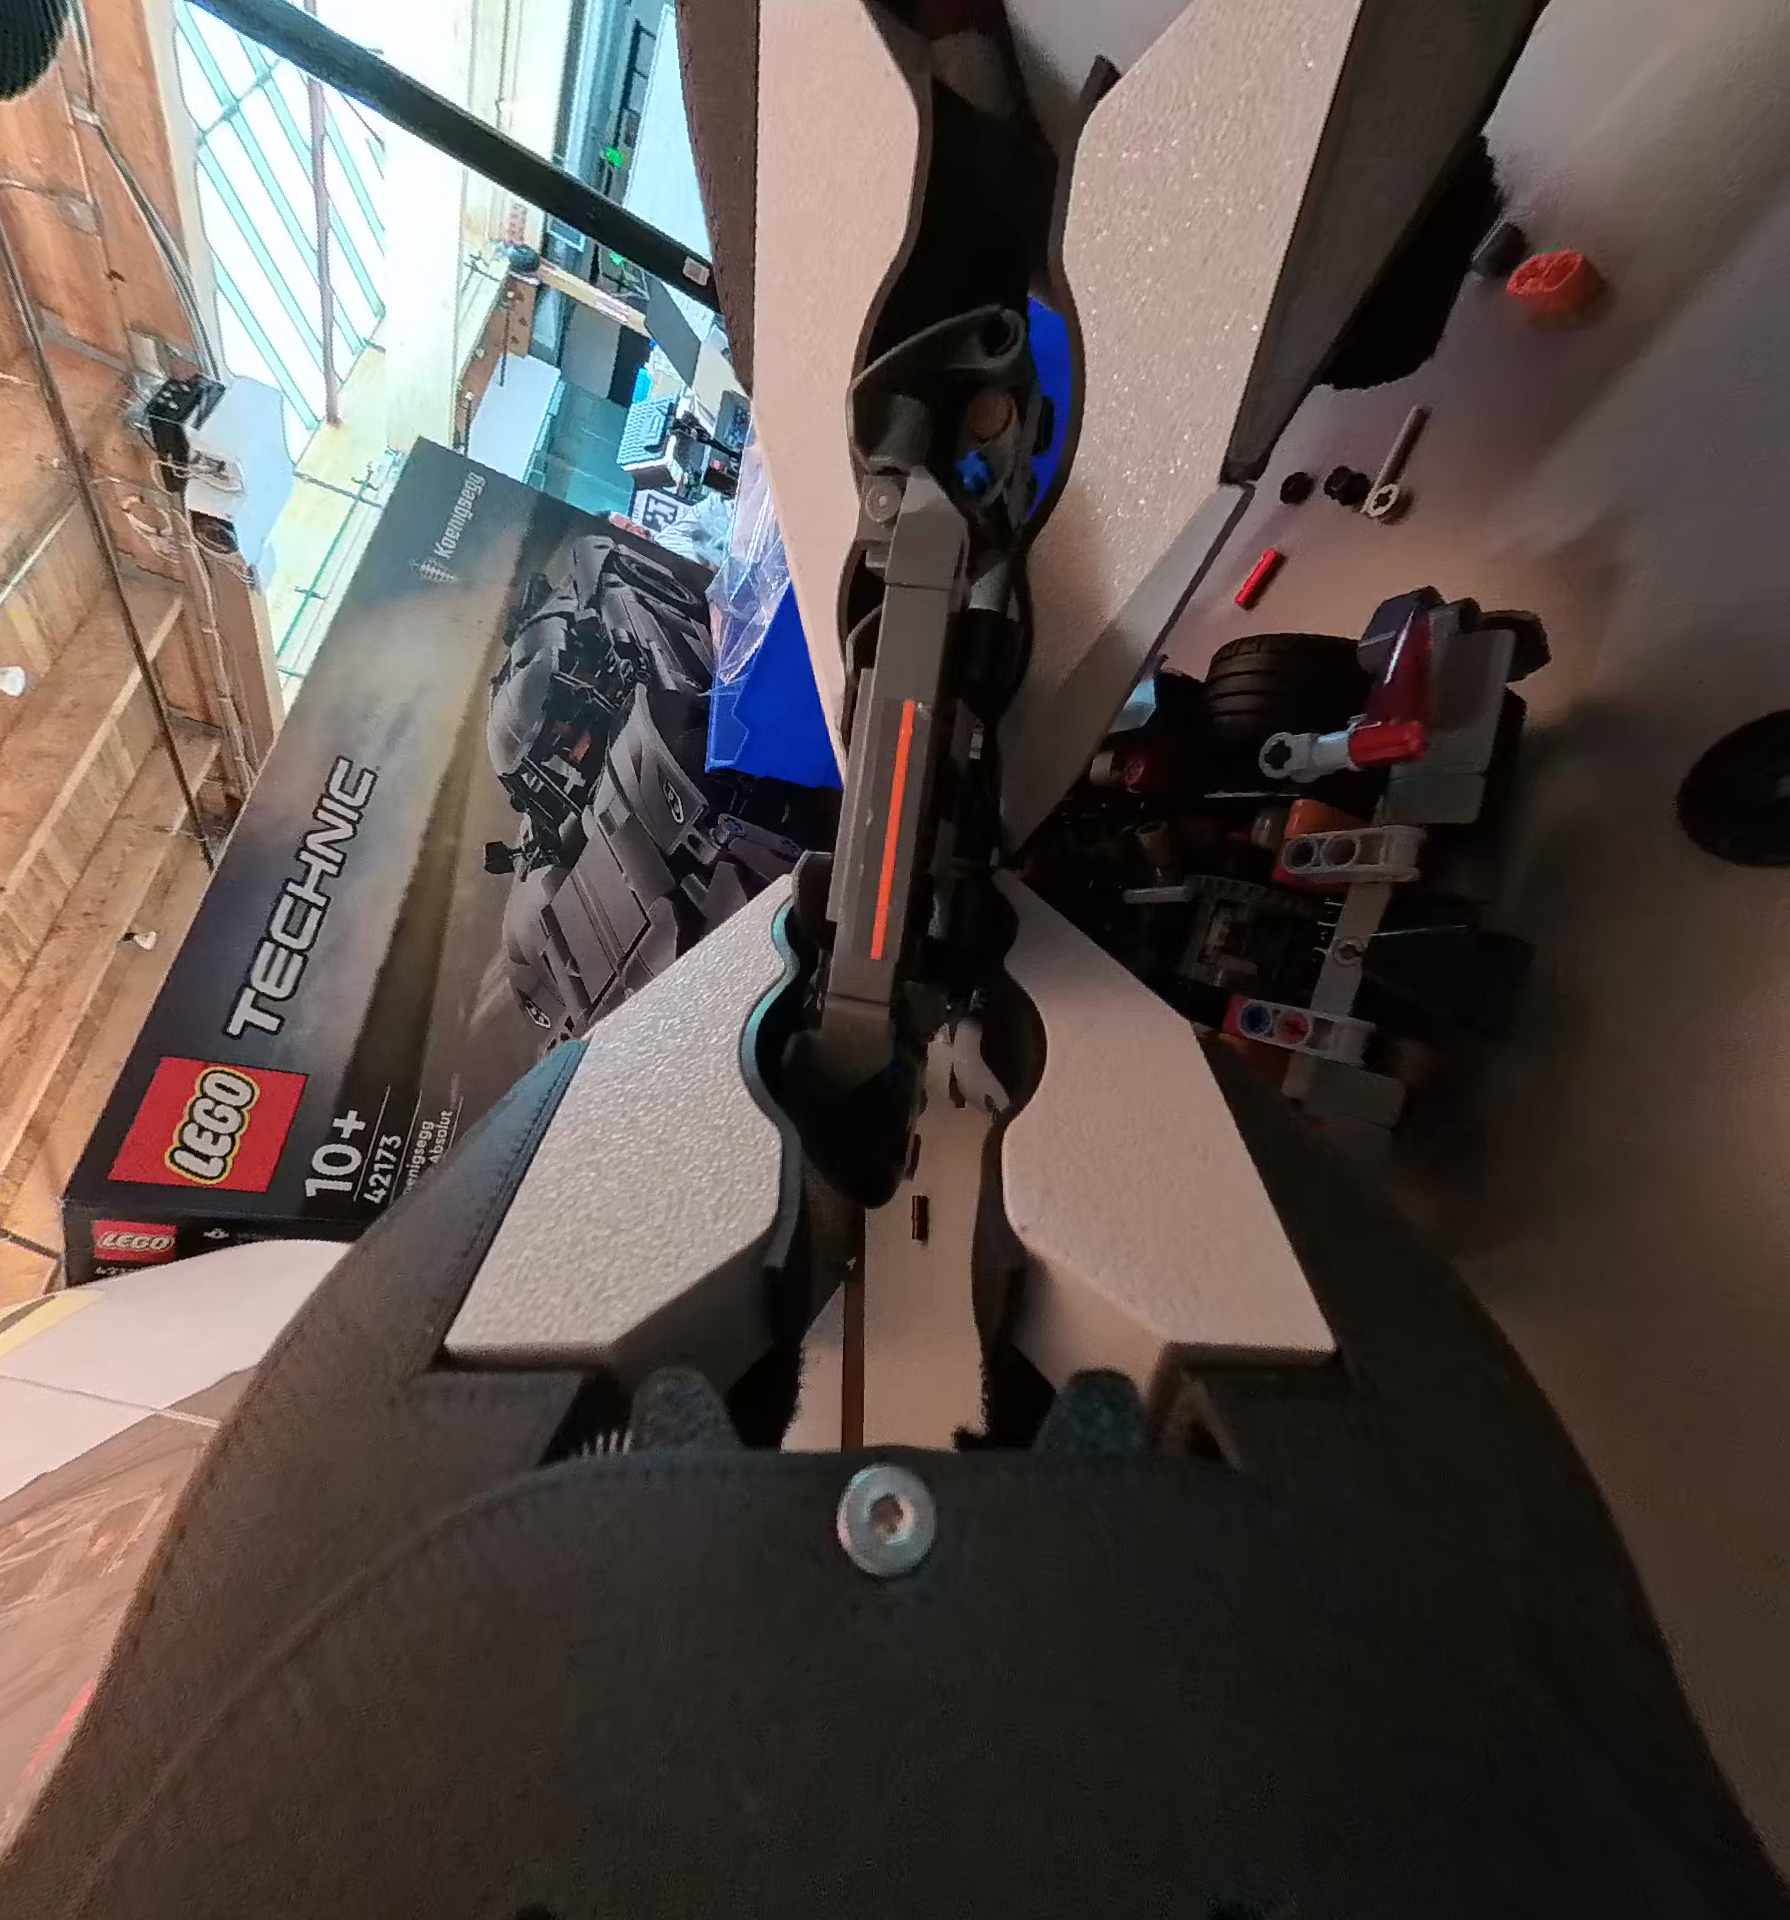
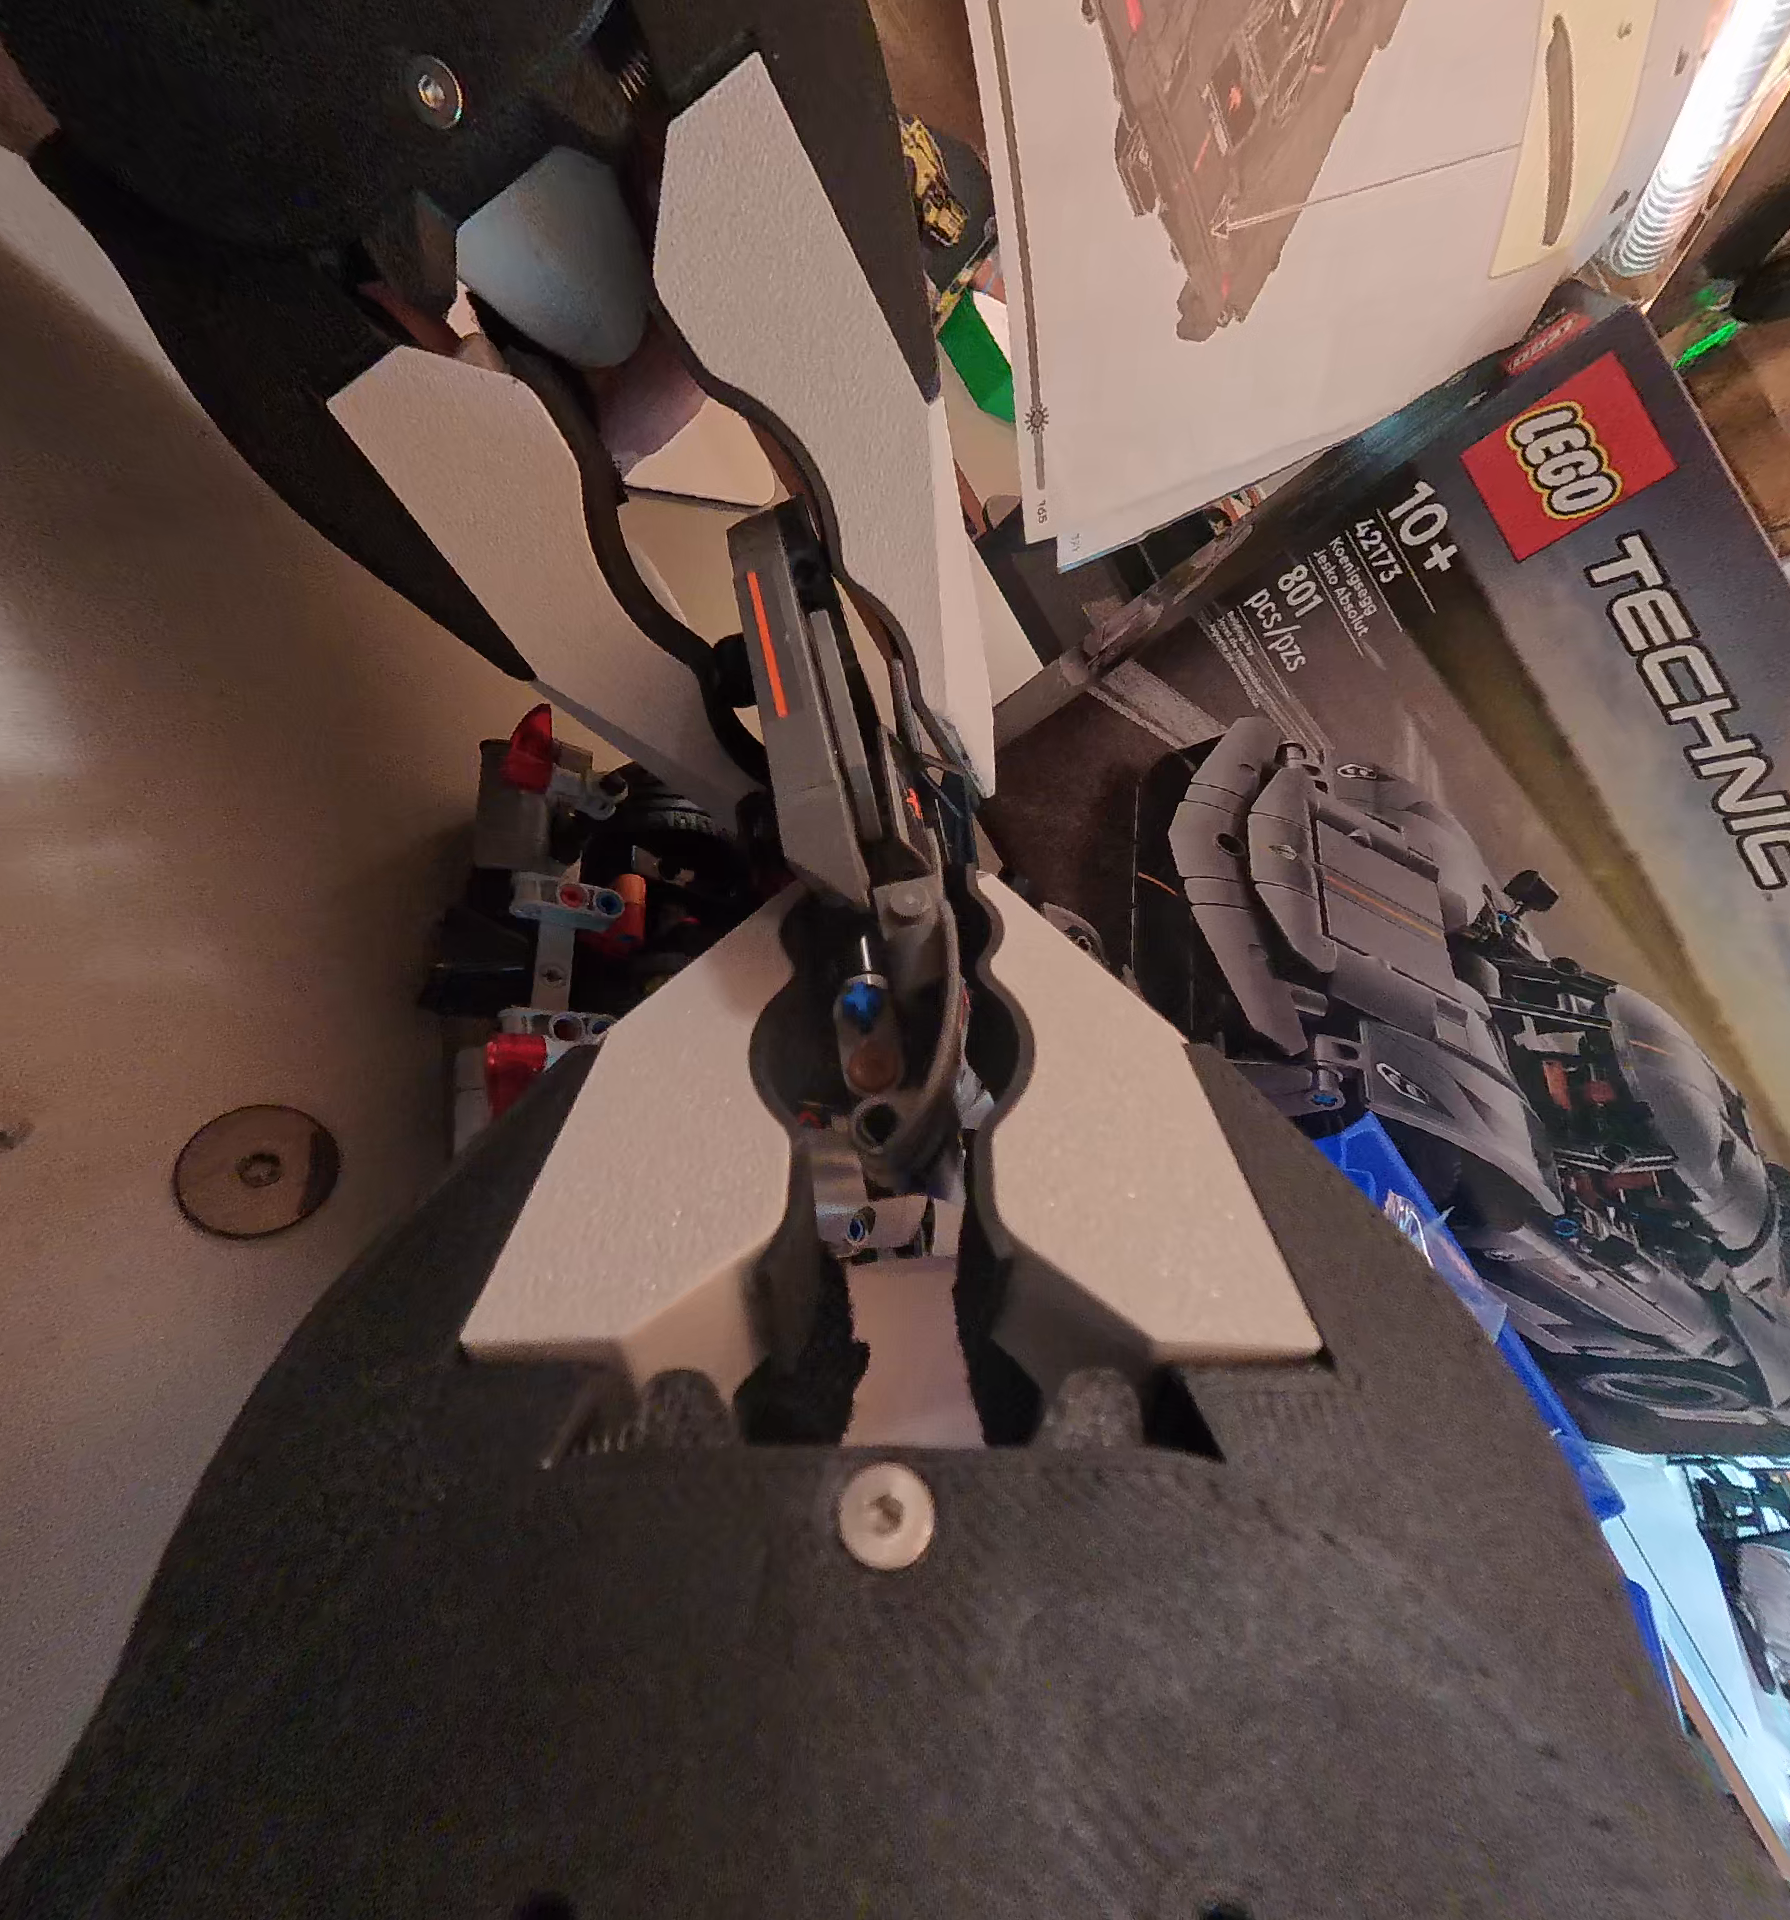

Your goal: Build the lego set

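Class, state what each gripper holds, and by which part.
Both hold one grey panel piece: the left gripper grips its striped end, the right gripper its pinned end.

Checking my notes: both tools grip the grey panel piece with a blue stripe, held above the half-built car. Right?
Not quite: the stripe on the grey panel piece is orange, as the left wrist view shows. The left tool and right tool both grip it above the half-built car.

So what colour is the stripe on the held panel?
Orange stripe on a grey panel; clearest in the left wrist view.
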Available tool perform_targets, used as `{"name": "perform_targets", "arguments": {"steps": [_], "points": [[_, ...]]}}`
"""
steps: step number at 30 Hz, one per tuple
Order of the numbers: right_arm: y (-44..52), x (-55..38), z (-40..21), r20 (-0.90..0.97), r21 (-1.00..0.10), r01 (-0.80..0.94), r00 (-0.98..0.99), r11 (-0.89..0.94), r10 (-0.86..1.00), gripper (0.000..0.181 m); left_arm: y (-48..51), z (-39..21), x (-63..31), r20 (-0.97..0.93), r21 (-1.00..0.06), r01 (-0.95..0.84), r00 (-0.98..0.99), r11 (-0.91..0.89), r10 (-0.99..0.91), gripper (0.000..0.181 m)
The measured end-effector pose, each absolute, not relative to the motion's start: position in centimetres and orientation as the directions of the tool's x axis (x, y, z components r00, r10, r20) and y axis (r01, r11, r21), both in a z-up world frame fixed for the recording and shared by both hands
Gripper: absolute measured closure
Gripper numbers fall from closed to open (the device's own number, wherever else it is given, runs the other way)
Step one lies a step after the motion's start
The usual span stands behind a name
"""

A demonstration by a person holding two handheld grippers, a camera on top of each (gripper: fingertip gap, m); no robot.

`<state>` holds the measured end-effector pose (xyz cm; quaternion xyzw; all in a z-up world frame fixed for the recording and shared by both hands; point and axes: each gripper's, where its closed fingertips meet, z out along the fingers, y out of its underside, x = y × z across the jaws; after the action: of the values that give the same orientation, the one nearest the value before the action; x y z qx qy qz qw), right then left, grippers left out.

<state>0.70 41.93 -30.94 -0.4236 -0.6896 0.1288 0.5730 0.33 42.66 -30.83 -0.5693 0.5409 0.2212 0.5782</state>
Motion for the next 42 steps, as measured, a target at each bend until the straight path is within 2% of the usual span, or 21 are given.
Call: {"name": "perform_targets", "arguments": {"steps": [7, 10, 14, 16, 20, 23, 25, 27, 30, 31, 35, 38, 40, 42], "points": [[40.5, 1.6, -30.5, 0.678, -0.653, 0.412, -0.056, 0.636, 0.733, 0.16, 41.2, -30.4, 1.4, -0.864, -0.433, -0.86, 0.309, 0.27, -0.398, 0.154], [39.2, 2.5, -30.6, 0.65, -0.663, 0.379, -0.136, 0.645, 0.748, 0.16, 40.0, -30.5, 2.4, -0.828, -0.492, -0.835, 0.361, 0.249, -0.428, 0.155], [37.2, 3.9, -30.1, 0.599, -0.701, 0.342, -0.194, 0.626, 0.777, 0.16, 38.0, -30.0, 3.9, -0.807, -0.517, -0.824, 0.38, 0.231, -0.452, 0.154], [36.8, 4.4, -29.9, 0.56, -0.734, 0.331, -0.2, 0.593, 0.804, 0.16, 37.7, -29.8, 4.2, -0.776, -0.563, -0.791, 0.405, 0.24, -0.484, 0.15], [35.5, 4.5, -29.9, 0.51, -0.777, 0.31, -0.203, 0.548, 0.836, 0.16, 37.8, -31.1, 4.4, -0.663, -0.658, -0.727, 0.436, 0.196, -0.609, 0.129], [35.4, 4.6, -29.8, 0.464, -0.801, 0.326, -0.19, 0.501, 0.865, 0.159, 37.0, -31.8, 5.5, -0.599, -0.706, -0.674, 0.405, 0.217, -0.691, 0.137], [35.3, 4.7, -29.7, 0.412, -0.835, 0.316, -0.183, 0.45, 0.893, 0.158, 37.5, -31.3, 5.4, -0.574, -0.738, -0.642, 0.438, 0.207, -0.692, 0.151], [35.4, 4.7, -29.9, 0.404, -0.835, 0.331, -0.171, 0.439, 0.899, 0.158, 37.6, -31.6, 5.3, -0.544, -0.757, -0.625, 0.44, 0.192, -0.714, 0.151], [35.6, 4.6, -29.7, 0.467, -0.792, 0.378, -0.129, 0.479, 0.875, 0.153, 37.7, -31.6, 5.2, -0.523, -0.783, -0.59, 0.454, 0.197, -0.721, 0.151], [36.0, 4.8, -29.4, 0.502, -0.766, 0.408, -0.104, 0.497, 0.859, 0.142, 37.7, -31.6, 5.1, -0.525, -0.782, -0.591, 0.455, 0.198, -0.719, 0.152], [34.9, 5.9, -27.7, 0.671, -0.62, 0.486, -0.078, 0.616, 0.738, 0.133, 37.8, -31.5, 5.1, -0.537, -0.776, -0.594, 0.45, 0.21, -0.714, 0.153], [33.6, 6.5, -27.5, 0.754, -0.483, 0.557, -0.128, 0.676, 0.645, 0.148, 37.9, -31.6, 5.1, -0.535, -0.782, -0.585, 0.451, 0.215, -0.714, 0.152], [33.3, 6.1, -27.8, 0.764, -0.445, 0.595, -0.137, 0.669, 0.63, 0.146, 37.9, -31.7, 5.1, -0.529, -0.785, -0.582, 0.451, 0.212, -0.719, 0.151], [33.6, 5.9, -28.4, 0.787, -0.381, 0.635, -0.158, 0.672, 0.596, 0.152, 38.0, -31.7, 5.1, -0.54, -0.776, -0.592, 0.445, 0.218, -0.714, 0.151]]}}
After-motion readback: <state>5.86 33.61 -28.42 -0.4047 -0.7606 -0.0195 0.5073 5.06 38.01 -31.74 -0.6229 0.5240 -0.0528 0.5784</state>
